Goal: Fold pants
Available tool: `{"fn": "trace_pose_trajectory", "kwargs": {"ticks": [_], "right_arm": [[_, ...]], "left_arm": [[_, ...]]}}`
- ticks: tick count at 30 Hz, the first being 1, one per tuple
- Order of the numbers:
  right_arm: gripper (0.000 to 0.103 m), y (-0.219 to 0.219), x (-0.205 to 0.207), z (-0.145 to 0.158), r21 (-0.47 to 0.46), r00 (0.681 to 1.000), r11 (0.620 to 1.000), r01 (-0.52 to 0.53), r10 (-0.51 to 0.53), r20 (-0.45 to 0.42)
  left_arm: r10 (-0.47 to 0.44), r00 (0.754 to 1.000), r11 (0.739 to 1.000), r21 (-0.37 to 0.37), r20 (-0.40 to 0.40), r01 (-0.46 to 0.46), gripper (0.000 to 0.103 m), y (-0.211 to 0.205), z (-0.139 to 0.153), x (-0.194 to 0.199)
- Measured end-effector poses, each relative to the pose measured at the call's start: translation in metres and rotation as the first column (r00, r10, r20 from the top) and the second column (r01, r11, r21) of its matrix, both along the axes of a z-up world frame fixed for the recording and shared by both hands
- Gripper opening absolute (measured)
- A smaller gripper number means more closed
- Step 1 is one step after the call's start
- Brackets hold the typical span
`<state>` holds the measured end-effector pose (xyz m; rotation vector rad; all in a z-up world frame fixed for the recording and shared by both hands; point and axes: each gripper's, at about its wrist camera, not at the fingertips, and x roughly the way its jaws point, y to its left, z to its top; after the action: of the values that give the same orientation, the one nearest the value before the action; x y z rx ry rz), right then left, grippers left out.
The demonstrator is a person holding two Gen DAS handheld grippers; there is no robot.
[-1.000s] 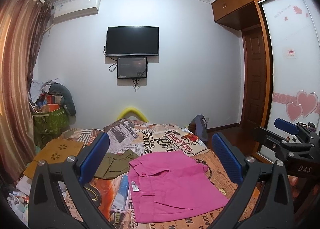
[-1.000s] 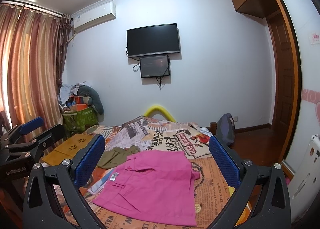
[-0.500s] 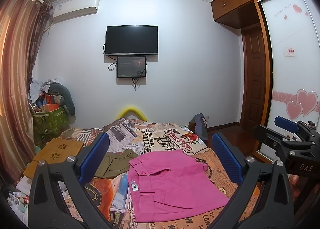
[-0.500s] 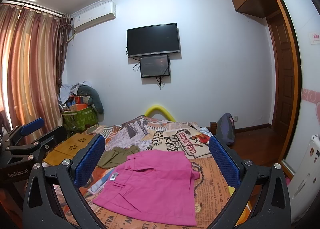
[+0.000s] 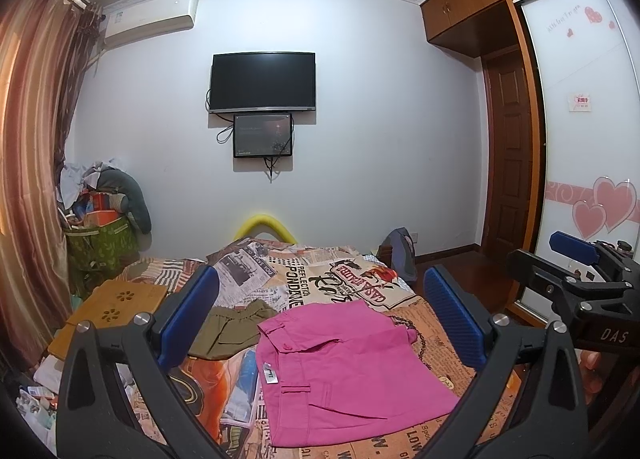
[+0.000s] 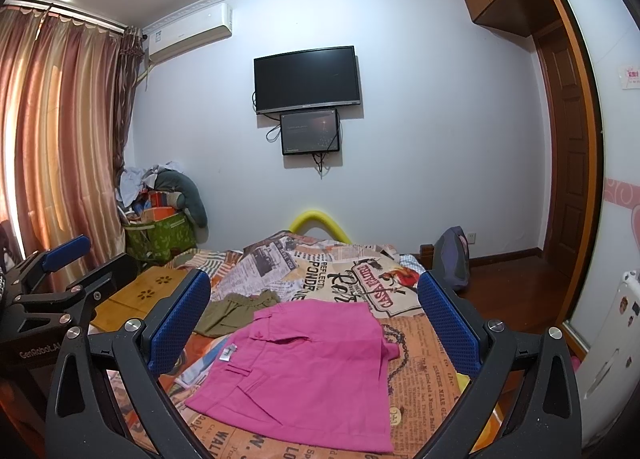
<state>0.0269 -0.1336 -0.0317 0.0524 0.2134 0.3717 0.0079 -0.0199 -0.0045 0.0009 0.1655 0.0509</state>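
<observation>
1. The pink pants (image 5: 344, 367) are lying flat on the bed (image 5: 416, 299), already folded into a compact block, sitting toward the near edge and roughly mid-width. The waistband with a white tag is pointing at the left side, and a small bit of cuff is poking out on the right.
2. In the right wrist view the same pink pants (image 6: 304, 371) are sitting between the two blue fingers, with nothing touching them.
3. The left gripper (image 5: 320, 315) is hovering above the near edge of the bed, fingers (image 5: 188, 315) spread wide and holding nothing.
4. The right gripper (image 6: 316, 315) is doing the same thing just beside it, fingers (image 6: 448, 323) wide apart and empty too.
5. An olive green garment (image 5: 236, 329) is lying crumpled just beside the pants, toward the left and a bit farther back, maybe touching their corner; hard to tell.
6. The bed is wearing a newspaper-print cover (image 6: 332, 271) in orange and cream.
7. A wooden lap tray (image 5: 116, 307) is sitting at the left edge of the bed.
8. On the far wall a TV (image 5: 263, 82) is hanging with a smaller screen (image 5: 263, 135) right under it, and a yellow foam arch (image 5: 265, 223) is peeking over the far edge of the bed.
</observation>
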Motion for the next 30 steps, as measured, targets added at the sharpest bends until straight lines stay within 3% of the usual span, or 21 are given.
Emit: {"fn": "trace_pose_trajectory", "kwargs": {"ticks": [18, 24, 30], "right_arm": [[0.103, 0.004, 0.009, -0.006, -0.022, 0.999, 1.000, -0.005, 0.004, -0.035], [0.103, -0.001, 0.033, -0.022, -0.031, 0.994, 0.999, 0.005, -0.008, -0.109], [0.103, -0.015, 0.075, -0.048, -0.029, 0.974, 0.999, 0.043, -0.049, -0.221]], "left_arm": [[0.016, 1.000, 1.000, -0.010, -0.023, -0.016, 0.103, 0.009, -0.010, 0.010], [0.006, 0.998, 1.000, -0.014, -0.058, -0.007, 0.103, 0.018, -0.020, 0.029], [0.001, 0.986, 1.000, -0.028, -0.165, -0.006, 0.103, 0.033, -0.036, 0.072]]}}
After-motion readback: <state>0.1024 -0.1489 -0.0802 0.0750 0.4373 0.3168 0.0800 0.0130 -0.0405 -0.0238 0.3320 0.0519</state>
